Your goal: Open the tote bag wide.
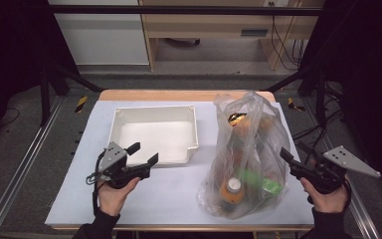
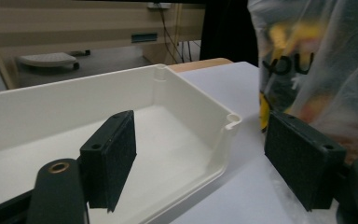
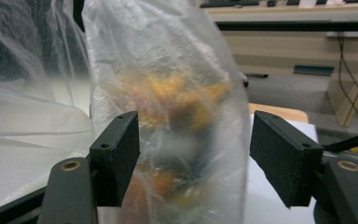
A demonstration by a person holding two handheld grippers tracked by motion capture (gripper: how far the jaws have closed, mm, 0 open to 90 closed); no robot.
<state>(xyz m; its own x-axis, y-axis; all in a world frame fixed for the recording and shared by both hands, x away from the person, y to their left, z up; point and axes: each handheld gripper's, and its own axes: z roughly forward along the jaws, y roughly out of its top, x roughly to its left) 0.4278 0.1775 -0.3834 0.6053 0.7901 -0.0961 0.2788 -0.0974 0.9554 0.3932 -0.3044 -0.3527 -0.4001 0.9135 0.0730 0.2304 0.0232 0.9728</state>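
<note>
From my high view the counter (image 1: 179, 199) is the biggest thing I have, covered in a pale sheet with a strip of bare wood showing along its far edge. On its left half sits the white tray (image 1: 122, 119), a shallow rectangular bin with rounded corners, and I see nothing lying in it. On the right half stands the clear plastic bag (image 1: 258, 124), tall and crumpled, its top bunched loosely upward. Through the film I make out an orange bottle with a white cap (image 1: 233, 188) low at the front, something green (image 1: 251, 178) beside it, and yellow-orange packaging higher up; the rest is too blurred for me to name.

My left gripper (image 1: 143, 153) hovers at the near edge of the tray, just left of the bag. In the left gripper view its jaws stand wide apart with nothing between them: one jaw hangs over the tray's inside, the other over the counter just outside the tray's near corner, with the bag behind it.

My right gripper (image 1: 287, 155) is at the bag's right flank, pointing into it. In the right gripper view the jaws are spread, and a fold of the bag rises between them close to the left pad (image 3: 116, 156); I see no pinch on the film, and a clear gap remains on the right side.
</note>
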